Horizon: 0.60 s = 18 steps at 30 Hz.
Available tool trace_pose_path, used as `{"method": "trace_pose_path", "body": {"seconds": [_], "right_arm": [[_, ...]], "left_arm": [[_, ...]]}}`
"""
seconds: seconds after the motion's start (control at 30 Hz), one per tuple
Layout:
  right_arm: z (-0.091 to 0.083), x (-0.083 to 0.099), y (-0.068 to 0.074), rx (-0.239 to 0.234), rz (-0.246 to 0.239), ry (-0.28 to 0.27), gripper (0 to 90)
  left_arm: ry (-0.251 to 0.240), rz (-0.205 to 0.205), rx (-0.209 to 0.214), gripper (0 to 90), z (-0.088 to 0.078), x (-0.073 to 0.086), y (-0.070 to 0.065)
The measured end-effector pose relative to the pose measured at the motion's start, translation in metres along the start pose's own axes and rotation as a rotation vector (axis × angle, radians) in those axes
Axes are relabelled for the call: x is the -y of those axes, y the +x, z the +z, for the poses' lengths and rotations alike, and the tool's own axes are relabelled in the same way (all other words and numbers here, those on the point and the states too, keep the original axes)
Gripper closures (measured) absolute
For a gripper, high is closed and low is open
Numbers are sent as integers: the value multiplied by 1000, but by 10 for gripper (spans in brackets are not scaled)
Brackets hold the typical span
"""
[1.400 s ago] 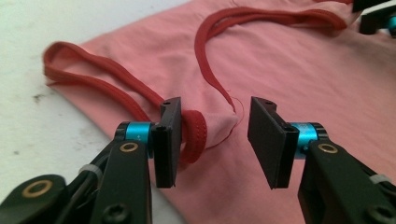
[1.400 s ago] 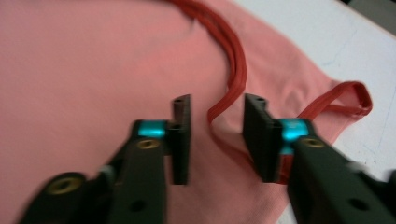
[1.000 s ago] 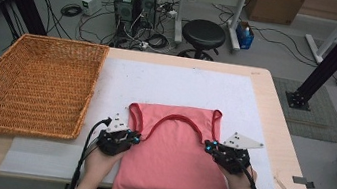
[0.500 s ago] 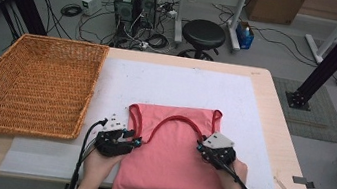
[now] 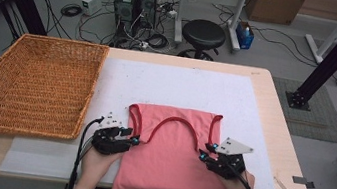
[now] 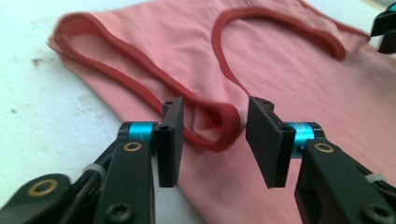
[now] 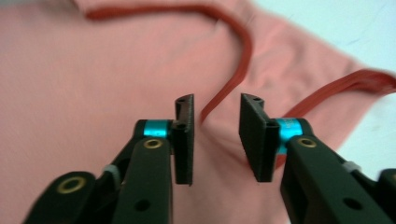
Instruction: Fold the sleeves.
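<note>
1. counter [image 5: 271,140]: white sheet on top, wicker basket [image 5: 31,84] at its left.
2. pink tank top [image 5: 171,160]: flat on the counter's near edge, between both hands.
3. left hand-held gripper [image 6: 212,140]: jaws just opening, apart, red-trimmed strap edge between them, unpinched.
4. right hand-held gripper [image 7: 215,140]: jaws just opening, apart over the fabric.

The right tool [image 7: 215,140] hangs low over the pink top [image 7: 93,79], its two black jaws apart after just opening. A red trim [image 7: 233,70] curves down between them, untouched by either pad. A second red edge [image 7: 345,86] runs off right, where the white worktop [image 7: 327,23] shows.
</note>
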State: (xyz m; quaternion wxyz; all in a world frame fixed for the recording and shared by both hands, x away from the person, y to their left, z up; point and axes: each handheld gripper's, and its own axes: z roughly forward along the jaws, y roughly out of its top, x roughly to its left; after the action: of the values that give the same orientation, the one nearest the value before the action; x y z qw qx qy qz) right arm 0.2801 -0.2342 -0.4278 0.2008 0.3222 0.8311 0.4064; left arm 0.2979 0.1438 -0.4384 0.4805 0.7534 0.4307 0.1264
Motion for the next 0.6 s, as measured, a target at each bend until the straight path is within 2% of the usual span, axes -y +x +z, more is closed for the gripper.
{"method": "trace_pose_path", "body": {"seconds": [0.03,0.1,0.13,0.23,0.33,0.4,0.47,0.5,0.57,0.6], "right_arm": [[-4,-1,-6,-5,23,-30,650],[-9,-5,-23,-15,112,-99,584],[-9,-7,-33,5,149,-113,555],[4,-13,-69,3,284,-122,504],[24,-19,-100,44,388,-106,469],[39,-21,-113,79,421,-61,458],[52,-21,-121,88,437,-33,458],[52,-21,-121,88,437,-33,458],[68,-23,-127,80,435,16,459],[73,-23,-129,86,428,31,460]], "left_arm": [[-15,-16,2,547,1,-2,3],[-30,-36,-10,532,5,-10,10],[-34,-38,-21,517,8,-14,13],[-55,-63,-61,483,19,-28,24],[-57,-93,-103,458,32,-40,39],[-33,-115,-132,438,43,-45,50],[-8,-142,-149,432,53,-49,59],[-8,-142,-149,430,53,-49,59],[50,-161,-166,427,65,-52,68],[64,-173,-166,427,69,-52,71]]}}
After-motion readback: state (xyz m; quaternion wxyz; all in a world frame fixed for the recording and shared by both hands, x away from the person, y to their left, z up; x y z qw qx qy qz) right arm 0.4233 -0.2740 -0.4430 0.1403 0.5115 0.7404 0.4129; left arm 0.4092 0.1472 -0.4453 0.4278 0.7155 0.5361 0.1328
